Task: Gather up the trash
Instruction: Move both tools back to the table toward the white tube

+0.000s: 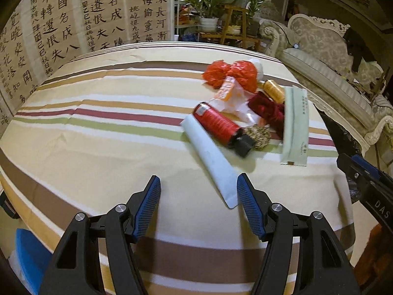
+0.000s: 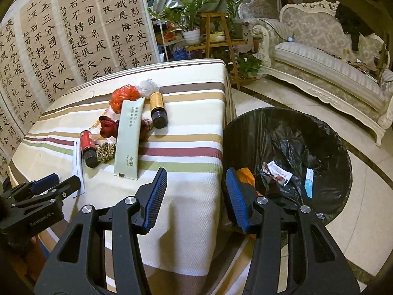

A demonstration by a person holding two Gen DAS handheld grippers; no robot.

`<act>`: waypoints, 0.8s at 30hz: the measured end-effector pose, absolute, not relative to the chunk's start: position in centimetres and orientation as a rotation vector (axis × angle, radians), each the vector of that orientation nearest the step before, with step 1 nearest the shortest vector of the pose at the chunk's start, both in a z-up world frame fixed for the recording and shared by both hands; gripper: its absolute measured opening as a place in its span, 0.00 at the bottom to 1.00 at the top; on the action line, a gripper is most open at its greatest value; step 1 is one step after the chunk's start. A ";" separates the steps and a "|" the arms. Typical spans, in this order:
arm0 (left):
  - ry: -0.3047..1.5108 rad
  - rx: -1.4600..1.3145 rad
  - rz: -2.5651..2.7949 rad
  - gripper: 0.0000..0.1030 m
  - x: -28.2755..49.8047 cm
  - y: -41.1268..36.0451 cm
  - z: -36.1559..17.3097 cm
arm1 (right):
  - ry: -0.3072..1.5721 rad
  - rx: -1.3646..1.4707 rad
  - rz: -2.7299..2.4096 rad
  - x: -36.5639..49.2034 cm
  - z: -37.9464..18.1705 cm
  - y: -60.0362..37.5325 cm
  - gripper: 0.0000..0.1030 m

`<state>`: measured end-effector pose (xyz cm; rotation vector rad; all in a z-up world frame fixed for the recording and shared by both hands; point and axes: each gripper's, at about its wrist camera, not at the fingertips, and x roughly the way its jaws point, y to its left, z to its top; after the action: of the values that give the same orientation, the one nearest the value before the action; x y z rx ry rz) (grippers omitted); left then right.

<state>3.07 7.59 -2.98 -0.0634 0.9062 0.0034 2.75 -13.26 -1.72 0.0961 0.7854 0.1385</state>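
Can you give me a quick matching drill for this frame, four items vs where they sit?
Items:
1. white tube
2. pale green sachet
3. gold-labelled bottle
4. blue-and-white packet

Places:
A. inside the black-lined trash bin
B. beside the white crumpled wad, far end of the pile
C. just ahead of the left gripper, jaws open
D. lying lengthwise between the two small bottles

Pairs: 1-C, 2-D, 3-B, 4-A
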 end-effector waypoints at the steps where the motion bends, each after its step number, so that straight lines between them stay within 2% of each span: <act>1: 0.907 -0.069 0.006 0.62 3.0 7.8 -3.0 | 0.786 0.094 0.140 2.7 -1.7 -13.1 0.47; 14: 0.906 -0.110 -0.001 0.64 4.7 8.3 -3.0 | 0.789 0.083 0.148 2.8 -1.4 -12.4 0.47; 16: 0.903 -0.105 -0.005 0.61 4.5 8.3 -2.9 | 0.788 0.081 0.150 2.8 -1.3 -12.3 0.47; 22: 0.889 -0.086 -0.017 0.36 4.2 8.8 -2.9 | 0.791 0.072 0.158 3.0 -1.3 -11.7 0.47; 24: 0.885 -0.072 -0.023 0.21 4.1 8.8 -2.9 | 0.793 0.069 0.162 3.2 -1.3 -11.4 0.47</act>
<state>4.11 8.83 -2.88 -0.0724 0.8850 -0.0229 3.15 -11.45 -1.31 0.0686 0.7931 0.1621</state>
